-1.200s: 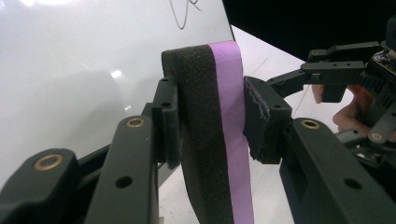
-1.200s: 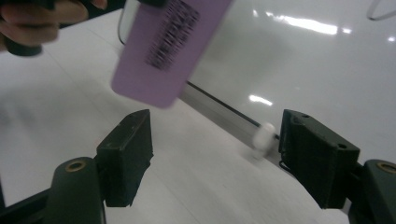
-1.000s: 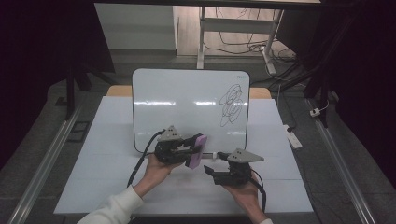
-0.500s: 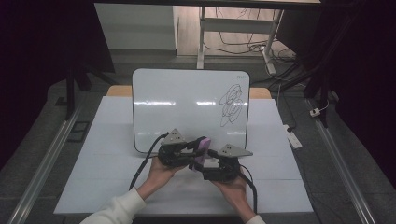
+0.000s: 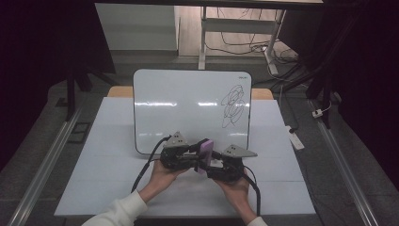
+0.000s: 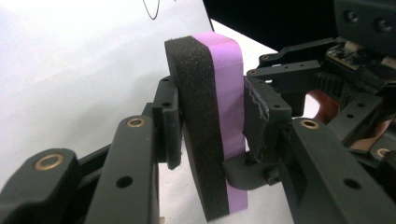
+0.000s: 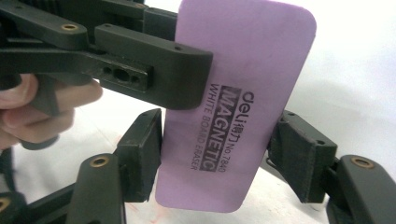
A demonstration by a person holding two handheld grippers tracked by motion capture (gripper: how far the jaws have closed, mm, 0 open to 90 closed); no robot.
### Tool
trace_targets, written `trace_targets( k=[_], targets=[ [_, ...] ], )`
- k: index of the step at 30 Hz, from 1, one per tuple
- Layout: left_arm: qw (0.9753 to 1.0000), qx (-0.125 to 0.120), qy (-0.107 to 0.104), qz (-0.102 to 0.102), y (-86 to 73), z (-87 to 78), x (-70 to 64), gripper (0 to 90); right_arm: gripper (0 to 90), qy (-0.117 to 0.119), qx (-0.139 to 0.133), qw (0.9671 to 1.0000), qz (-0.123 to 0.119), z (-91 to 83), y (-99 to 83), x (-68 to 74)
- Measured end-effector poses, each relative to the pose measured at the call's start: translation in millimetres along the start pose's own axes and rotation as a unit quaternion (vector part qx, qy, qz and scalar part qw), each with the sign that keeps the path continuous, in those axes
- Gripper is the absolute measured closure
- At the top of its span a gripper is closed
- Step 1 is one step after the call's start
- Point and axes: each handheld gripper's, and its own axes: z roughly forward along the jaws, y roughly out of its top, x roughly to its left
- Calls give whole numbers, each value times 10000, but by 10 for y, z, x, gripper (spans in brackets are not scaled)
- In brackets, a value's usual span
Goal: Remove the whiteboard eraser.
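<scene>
we pinch the purple eraser (image 6: 219, 116) flat-sided in the left gripper (image 5: 200, 154); the right gripper (image 7: 219, 163) fingers straddle its edges, so we close squarely before releasing left.

left gripper (image 5: 195, 155): black, brass pins | right gripper (image 5: 214, 165): grey three-cornered plate, black cable | white sleeve (image 5: 120, 212)
</scene>
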Motion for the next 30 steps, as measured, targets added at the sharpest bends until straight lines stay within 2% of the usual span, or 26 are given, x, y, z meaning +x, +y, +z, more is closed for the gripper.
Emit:
trace_targets(
  k=[2,3,4,5,7,9,10,14,18,21,23,25,26,30],
  targets=[
    [10000,-28,-16,-5,-9,3,0,591,378,-89,20,9999,-71,-5,2,10],
    [10000,-48,-58,-25,-11,4,-1,542,385,-191,27,9996,-194,-13,3,21],
    [9999,-49,-85,-33,-10,3,0,499,387,-193,19,9996,-217,-17,3,19],
    [10000,-59,-61,-34,-9,-1,-4,499,387,-193,19,9996,-217,-17,3,19],
    [9999,-97,9,-25,-3,-25,-8,386,391,-221,0,9995,-240,-33,2,0],
    [9998,-150,104,-34,4,-77,-3,359,391,-229,-1,9994,-240,-41,1,-12],
    [9998,-151,137,-36,6,-114,4,309,392,-282,-13,9993,-230,-64,3,-42],
    [9997,-34,245,-47,-39,-300,53,258,394,-411,-54,9988,-247,-125,11,-115],
    [9988,283,390,-10,-186,-502,117,254,396,-486,-66,9985,-235,-169,16,-174],
    [9955,658,683,-2,-377,-651,164,232,396,-547,-116,9982,-211,-215,19,-232],
    [9937,786,793,-63,-513,-765,203,231,396,-587,-146,9980,-188,-238,23,-271],
    [9910,897,988,-68,-632,-880,239,231,396,-690,-171,9972,-214,-257,23,-294],
    [9896,921,1101,-84,-696,-953,262,231,396,-732,-203,9968,-243,-264,21,-302],
    [9882,883,1208,-315,-855,-1146,349,234,396,-764,-268,9963,-278,-288,26,-330]
  ],
)
